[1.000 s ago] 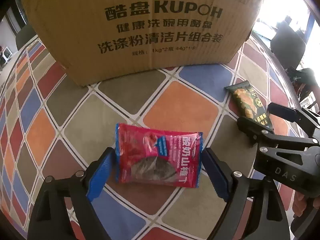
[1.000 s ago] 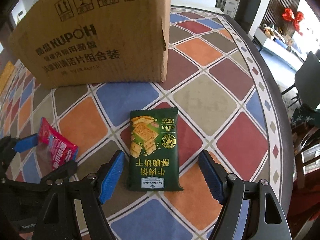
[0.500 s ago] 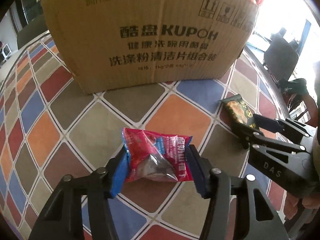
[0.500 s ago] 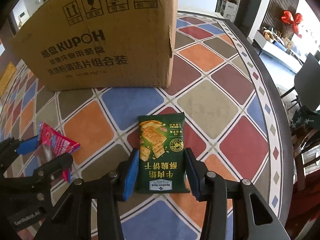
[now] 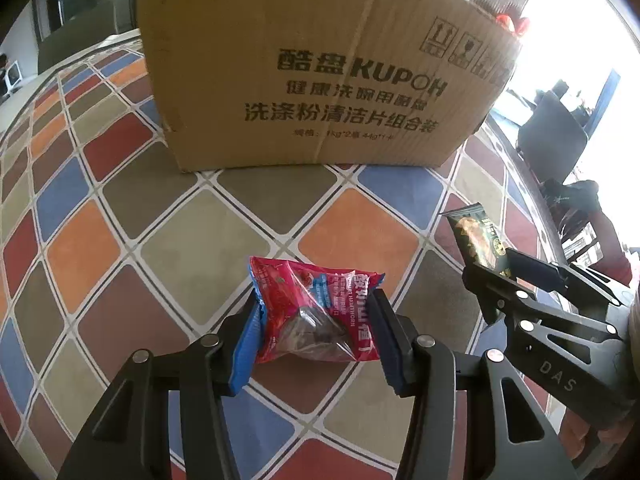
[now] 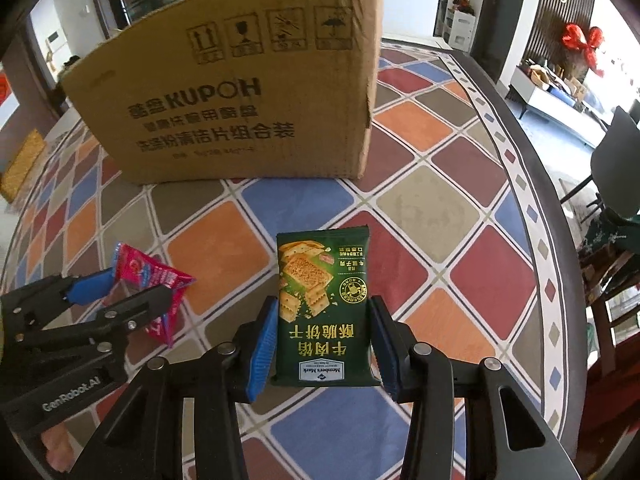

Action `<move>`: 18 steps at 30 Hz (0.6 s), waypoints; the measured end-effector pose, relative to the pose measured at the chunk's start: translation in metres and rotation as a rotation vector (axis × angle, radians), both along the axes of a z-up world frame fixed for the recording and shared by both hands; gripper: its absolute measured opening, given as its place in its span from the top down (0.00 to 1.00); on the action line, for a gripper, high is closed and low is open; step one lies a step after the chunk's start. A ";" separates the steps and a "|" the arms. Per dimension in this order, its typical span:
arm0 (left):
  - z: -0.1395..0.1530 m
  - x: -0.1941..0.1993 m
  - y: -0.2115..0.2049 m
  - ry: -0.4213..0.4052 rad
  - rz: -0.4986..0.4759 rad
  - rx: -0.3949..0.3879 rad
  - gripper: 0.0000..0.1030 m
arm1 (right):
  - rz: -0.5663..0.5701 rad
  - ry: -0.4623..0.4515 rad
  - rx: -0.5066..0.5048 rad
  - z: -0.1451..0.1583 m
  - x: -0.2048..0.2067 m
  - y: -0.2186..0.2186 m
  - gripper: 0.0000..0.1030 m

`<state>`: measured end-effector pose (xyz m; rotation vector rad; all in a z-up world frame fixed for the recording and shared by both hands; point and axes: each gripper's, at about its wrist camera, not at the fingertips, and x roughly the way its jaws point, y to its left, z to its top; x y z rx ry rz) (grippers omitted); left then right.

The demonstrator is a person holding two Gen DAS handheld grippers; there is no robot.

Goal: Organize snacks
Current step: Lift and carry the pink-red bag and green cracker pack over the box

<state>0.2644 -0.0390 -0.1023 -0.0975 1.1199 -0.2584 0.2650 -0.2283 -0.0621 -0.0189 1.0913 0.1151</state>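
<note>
Left gripper [image 5: 316, 334]: pinching red snack packet [image 5: 316, 312], lower centre. Right gripper [image 6: 322, 346]: clamping green cracker packet [image 6: 324, 308], long axis running up-frame. Cardboard box [image 6: 240, 100]: upper frame, beyond both packets.

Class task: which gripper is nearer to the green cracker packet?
Right. The right gripper clamps the green cracker packet between its pads; the left gripper is off to its side, clamping the red snack packet.

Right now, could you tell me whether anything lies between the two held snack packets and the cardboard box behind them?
Nothing visible does. The left tongs hold the red packet, the right tongs hold the green cracker packet, and only bare patterned tablecloth separates both from the cardboard box.
</note>
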 end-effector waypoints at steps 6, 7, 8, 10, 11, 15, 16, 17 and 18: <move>0.016 -0.006 0.005 -0.044 0.028 -0.003 0.51 | 0.015 -0.033 0.017 0.012 -0.006 0.006 0.56; 0.019 -0.008 0.007 -0.050 0.030 -0.005 0.51 | 0.017 -0.040 0.016 0.015 -0.006 0.006 0.56; 0.023 -0.009 0.006 -0.060 0.031 -0.007 0.51 | 0.018 -0.047 0.017 0.017 -0.004 0.006 0.56; 0.032 -0.011 0.009 -0.080 0.032 -0.013 0.51 | 0.020 -0.064 0.025 0.024 -0.005 0.006 0.56; 0.035 -0.010 0.008 -0.090 0.033 -0.015 0.51 | 0.021 -0.072 0.028 0.026 -0.004 0.006 0.56; 0.050 -0.010 0.005 -0.137 0.036 -0.021 0.51 | 0.019 -0.116 0.034 0.041 -0.004 0.006 0.56; 0.055 -0.010 0.006 -0.150 0.037 -0.022 0.51 | 0.017 -0.127 0.038 0.046 -0.004 0.006 0.56; 0.059 -0.009 0.005 -0.161 0.037 -0.025 0.51 | 0.017 -0.137 0.041 0.049 -0.004 0.005 0.56; 0.063 -0.009 0.005 -0.171 0.038 -0.028 0.51 | 0.016 -0.149 0.044 0.053 -0.004 0.006 0.56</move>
